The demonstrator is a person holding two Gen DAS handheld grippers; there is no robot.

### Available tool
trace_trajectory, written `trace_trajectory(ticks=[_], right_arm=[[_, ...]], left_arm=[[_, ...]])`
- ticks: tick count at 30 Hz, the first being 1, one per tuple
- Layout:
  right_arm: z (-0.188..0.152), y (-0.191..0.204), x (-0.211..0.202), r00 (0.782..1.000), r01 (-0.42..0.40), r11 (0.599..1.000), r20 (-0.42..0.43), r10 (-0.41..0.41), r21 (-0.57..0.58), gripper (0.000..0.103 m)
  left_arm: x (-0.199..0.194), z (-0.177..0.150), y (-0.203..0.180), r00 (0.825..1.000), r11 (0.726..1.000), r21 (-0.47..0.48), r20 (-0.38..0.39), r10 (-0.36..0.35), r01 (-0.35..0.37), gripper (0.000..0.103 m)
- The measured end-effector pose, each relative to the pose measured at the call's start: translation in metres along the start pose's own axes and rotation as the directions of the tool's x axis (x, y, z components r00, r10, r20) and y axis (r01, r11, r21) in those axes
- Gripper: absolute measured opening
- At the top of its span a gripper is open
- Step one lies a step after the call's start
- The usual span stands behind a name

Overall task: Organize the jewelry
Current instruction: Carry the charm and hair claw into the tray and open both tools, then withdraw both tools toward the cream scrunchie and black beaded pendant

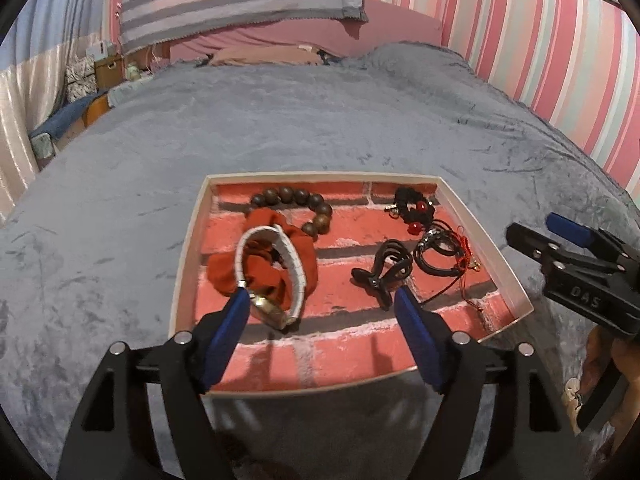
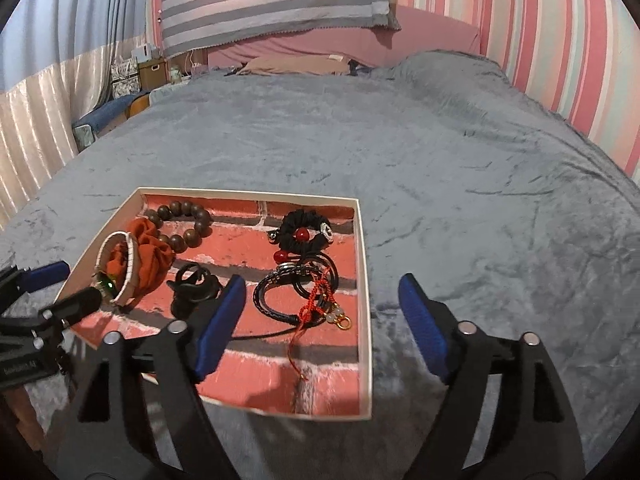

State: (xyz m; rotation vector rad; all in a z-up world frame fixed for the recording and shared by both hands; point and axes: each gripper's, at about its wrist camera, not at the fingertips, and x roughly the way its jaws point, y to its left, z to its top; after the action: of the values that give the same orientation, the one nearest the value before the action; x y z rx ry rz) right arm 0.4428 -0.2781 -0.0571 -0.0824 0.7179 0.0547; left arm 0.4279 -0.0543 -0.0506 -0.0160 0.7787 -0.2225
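Left gripper [image 1: 322, 304] hangs wide over the tray's [image 1: 486, 236] near edge, empty, one finger beside the white-strapped watch [image 1: 276, 280] lying on the red scrunchie [image 1: 260, 264] at the left side. Right gripper [image 2: 322, 300], also spread and empty, straddles the right rim. A careless pinch could lift scrunchie and watch together, or snag the tangled cords [image 2: 304, 292].

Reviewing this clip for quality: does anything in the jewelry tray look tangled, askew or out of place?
Yes. In the tray, the red cord is tangled with the black braided bracelets, and the white watch lies piled on the orange scrunchie. Nothing has spilled out.
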Motion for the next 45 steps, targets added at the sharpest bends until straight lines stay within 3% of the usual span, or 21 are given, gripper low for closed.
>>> trace_trajectory(ticks=[4,6,9,20,27,34,41,45], right_arm=[[-0.005,-0.003,-0.023,1.000,0.016,1.000,0.020,-0.016,-0.006,0.091],[-0.010,-0.007,-0.037,0.999,0.020,1.000,0.026,-0.020,0.001,0.096],[-0.020,-0.012,-0.053,0.999,0.033,0.999,0.036,-0.033,0.003,0.099],[-0.081,-0.052,-0.097,0.992,0.127,0.991,0.008,-0.128,0.032,0.099],[-0.128,-0.082,-0.110,0.982,0.186,0.978,-0.059,-0.181,0.096,0.099],[-0.169,-0.087,-0.110,0.968,0.233,0.968,-0.115,-0.222,0.094,0.099],[-0.193,-0.095,-0.114,0.970,0.224,0.963,-0.126,-0.206,0.152,0.098],[-0.199,-0.101,-0.112,0.970,0.220,0.959,-0.143,-0.196,0.181,0.091]], left_arm=[[-0.020,-0.003,0.009,0.999,1.000,-0.003,0.021,0.026,-0.025,0.075],[-0.029,-0.005,0.015,0.999,0.999,-0.013,0.031,0.038,-0.038,0.085],[-0.045,-0.010,0.022,0.997,0.998,-0.017,0.057,0.058,-0.057,0.085],[-0.077,-0.040,0.050,0.991,0.994,-0.019,0.085,0.107,-0.106,0.085],[-0.070,-0.068,0.053,0.994,0.994,-0.041,0.045,0.099,-0.097,0.085],[-0.053,-0.092,0.052,0.995,0.994,-0.043,-0.012,0.097,-0.098,0.085],[-0.043,-0.103,0.055,0.993,0.992,-0.041,-0.033,0.115,-0.116,0.085],[-0.035,-0.107,0.057,0.991,0.991,-0.045,-0.044,0.124,-0.126,0.085]])
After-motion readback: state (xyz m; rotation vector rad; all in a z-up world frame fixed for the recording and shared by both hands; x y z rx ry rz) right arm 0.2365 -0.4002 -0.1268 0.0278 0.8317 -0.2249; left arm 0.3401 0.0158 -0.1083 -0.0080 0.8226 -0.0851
